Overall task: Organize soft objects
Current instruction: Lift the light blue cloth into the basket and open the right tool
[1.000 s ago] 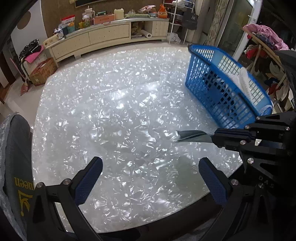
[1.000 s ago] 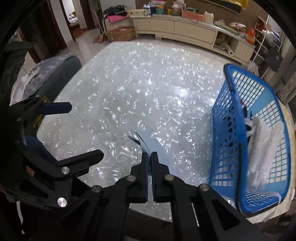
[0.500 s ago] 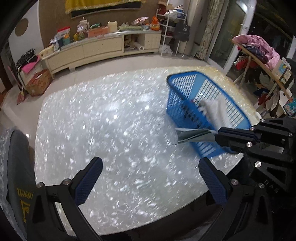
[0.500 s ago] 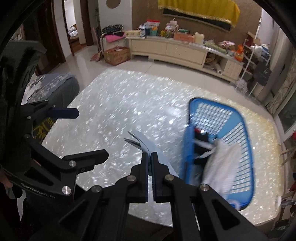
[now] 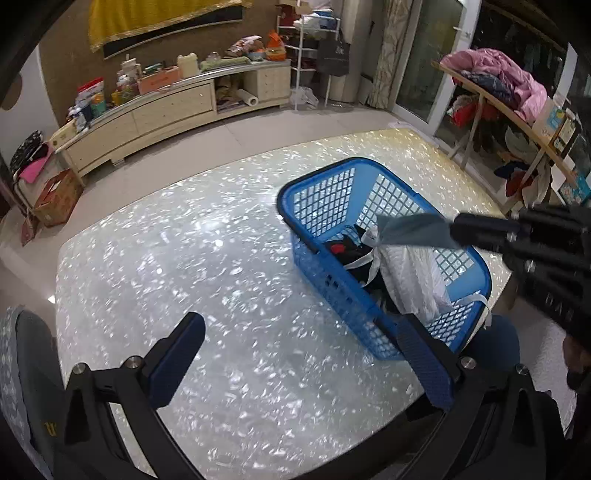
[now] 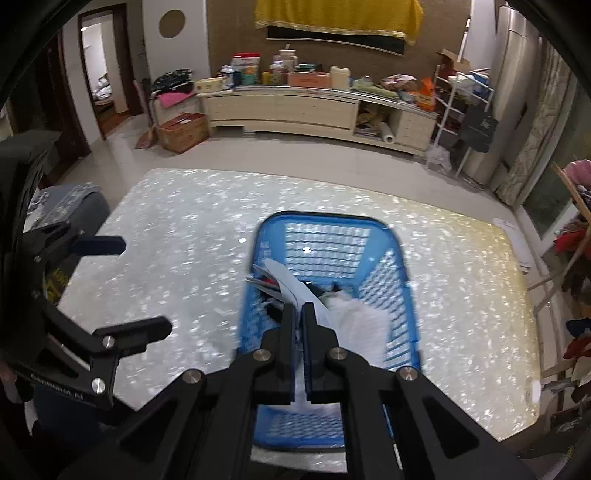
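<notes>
The thin grey-blue cloth [image 5: 413, 230] hangs over the blue plastic lattice basket [image 5: 325, 192], pinched tight in the right tongs [image 6: 299, 314]. Left tongs [image 5: 295, 354] gape wide, empty, above the pearly white bench [image 5: 184, 258]. It's the drop-off step, I'd say: next, release it onto the white fabric [image 5: 413, 280] inside.

You are working in a lived-in home, a living room by the look of it. A long cream sideboard [image 6: 295, 110] along the far wall is crowded with boxes, bottles and packets, a yellow cloth [image 6: 338, 14] hangs above it, clothes [image 5: 495, 74] pile on a wooden rack, and a doorway [image 6: 98, 66] opens onto another room.
</notes>
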A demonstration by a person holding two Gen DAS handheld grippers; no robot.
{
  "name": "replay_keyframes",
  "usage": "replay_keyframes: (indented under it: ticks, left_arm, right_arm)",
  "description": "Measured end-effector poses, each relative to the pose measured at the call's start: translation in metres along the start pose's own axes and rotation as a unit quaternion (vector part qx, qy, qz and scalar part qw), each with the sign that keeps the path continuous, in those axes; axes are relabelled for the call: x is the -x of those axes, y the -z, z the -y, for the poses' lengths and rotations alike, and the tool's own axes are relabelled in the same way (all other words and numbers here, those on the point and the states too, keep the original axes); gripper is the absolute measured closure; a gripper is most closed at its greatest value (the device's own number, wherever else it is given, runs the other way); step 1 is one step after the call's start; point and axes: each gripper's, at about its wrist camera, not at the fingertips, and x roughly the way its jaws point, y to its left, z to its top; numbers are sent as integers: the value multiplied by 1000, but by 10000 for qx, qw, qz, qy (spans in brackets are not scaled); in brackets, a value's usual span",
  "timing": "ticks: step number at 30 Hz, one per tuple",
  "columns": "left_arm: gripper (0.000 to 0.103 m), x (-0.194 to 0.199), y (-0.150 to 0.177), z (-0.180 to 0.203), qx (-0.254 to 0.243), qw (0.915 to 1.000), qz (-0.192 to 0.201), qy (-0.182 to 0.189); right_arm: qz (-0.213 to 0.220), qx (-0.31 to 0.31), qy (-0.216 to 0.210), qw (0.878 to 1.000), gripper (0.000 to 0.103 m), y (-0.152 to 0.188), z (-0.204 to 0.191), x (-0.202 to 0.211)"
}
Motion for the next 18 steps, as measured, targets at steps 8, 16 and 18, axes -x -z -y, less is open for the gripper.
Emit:
replay_keyframes:
  ticks: [8, 16, 18]
  left_arm:
    - [0, -43, -15, 16, -206, 9995, -181, 168]
    - [0, -70, -4, 23, -296, 9983, -460, 219]
    - [0, -73, -3, 20, -245, 9982, -490, 228]
  right_arm:
    - [-261, -51, 256, 9993, 100, 16, 14, -32]
    - [-1031, -333, -319, 9936, 100, 50, 13, -85]
    - [-1116, -441, -439, 9918, 100, 51, 10, -89]
